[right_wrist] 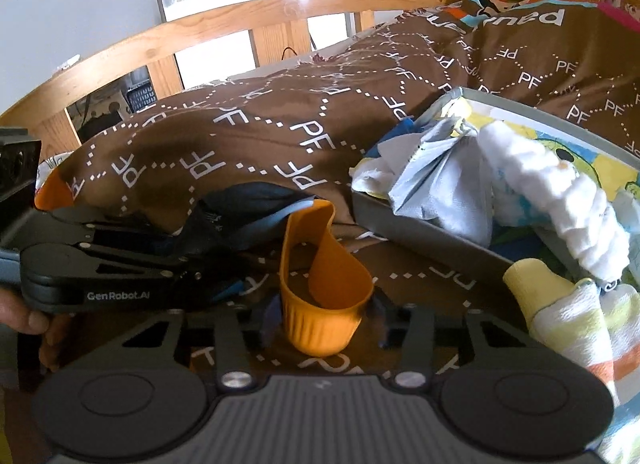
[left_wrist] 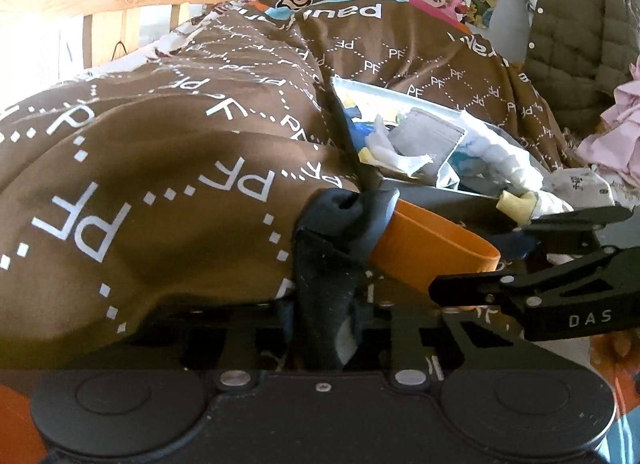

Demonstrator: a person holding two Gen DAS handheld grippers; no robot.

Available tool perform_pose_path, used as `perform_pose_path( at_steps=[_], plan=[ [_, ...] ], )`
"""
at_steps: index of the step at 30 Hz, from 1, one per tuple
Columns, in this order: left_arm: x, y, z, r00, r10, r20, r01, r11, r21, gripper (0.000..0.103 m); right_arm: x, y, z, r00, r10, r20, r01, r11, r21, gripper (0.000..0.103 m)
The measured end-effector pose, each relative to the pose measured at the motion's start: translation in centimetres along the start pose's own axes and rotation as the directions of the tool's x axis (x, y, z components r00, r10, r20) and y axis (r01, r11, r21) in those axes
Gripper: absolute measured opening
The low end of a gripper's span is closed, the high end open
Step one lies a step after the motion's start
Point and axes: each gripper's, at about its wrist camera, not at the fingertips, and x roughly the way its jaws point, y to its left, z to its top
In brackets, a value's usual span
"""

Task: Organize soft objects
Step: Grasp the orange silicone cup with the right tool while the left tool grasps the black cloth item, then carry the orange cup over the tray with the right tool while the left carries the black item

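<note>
Right wrist view is showing, nearest the lens, the right gripper [right_wrist: 326,320] pinching the ribbed end of an orange sock [right_wrist: 320,280], its two fingers pressed against that end from either side. The sock's long axis is running away from this gripper toward the left gripper [right_wrist: 192,260], which is coming in from the left edge and clamping a dark blue sock [right_wrist: 240,204] that is lying against the orange sock's far, open end. In the left wrist view the left gripper [left_wrist: 332,284] is seen closed on the same dark sock [left_wrist: 348,208], with the orange sock [left_wrist: 432,248] stretching rightward to the other tool. Just beyond and to the right, one grey tray [right_wrist: 420,236] is resting on the brown bedspread [right_wrist: 248,132], holding a loose heap of pale cloths; their number cannot be told. A striped sock with a yellow toe [right_wrist: 560,312] is lying at the tray's near corner. The right gripper is judged nearer the tray. Farthest back, one wooden bed rail [right_wrist: 224,20] is crossing the wall.
</note>
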Motion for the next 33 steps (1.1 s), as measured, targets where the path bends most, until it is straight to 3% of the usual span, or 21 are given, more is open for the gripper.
perform_pose_path(
  at_steps=[4, 7, 15, 19, 25, 33],
  plan=[
    [-0.3, -0.4, 0.0, 1.0, -0.012, 0.018, 0.012, 1.0, 0.0, 0.013, -0.4, 0.1, -0.1, 1.0, -0.011, 0.018, 0.011, 1.0, -0.005, 0.028],
    [-0.7, -0.8, 0.0, 0.998, -0.023, 0.05, 0.022, 1.0, 0.013, 0.009, -0.9, 0.3, -0.1, 0.999, -0.031, 0.041, 0.032, 0.999, -0.025, 0.024],
    [-2.4, -1.5, 0.0, 0.983, -0.052, 0.174, 0.042, 0.997, 0.06, 0.007, -3.6, 0.9, -0.6, 0.983, -0.109, 0.148, 0.123, 0.989, -0.087, 0.02],
    [-3.6, -2.1, 0.1, 0.964, -0.076, 0.256, 0.051, 0.993, 0.104, 0.006, -5.0, 0.8, -0.4, 0.971, -0.139, 0.195, 0.162, 0.981, -0.106, 0.02],
    [-5.3, -3.8, 0.9, 0.936, -0.107, 0.336, 0.05, 0.983, 0.175, 0.006, -7.4, -0.4, 0.3, 0.944, -0.166, 0.286, 0.192, 0.979, -0.064, 0.02],
    [-5.1, -8.7, 4.4, 0.905, -0.163, 0.392, 0.044, 0.955, 0.294, 0.006, -10.6, -5.2, 0.5, 0.89, -0.271, 0.368, 0.249, 0.963, 0.108, 0.02]
  ],
)
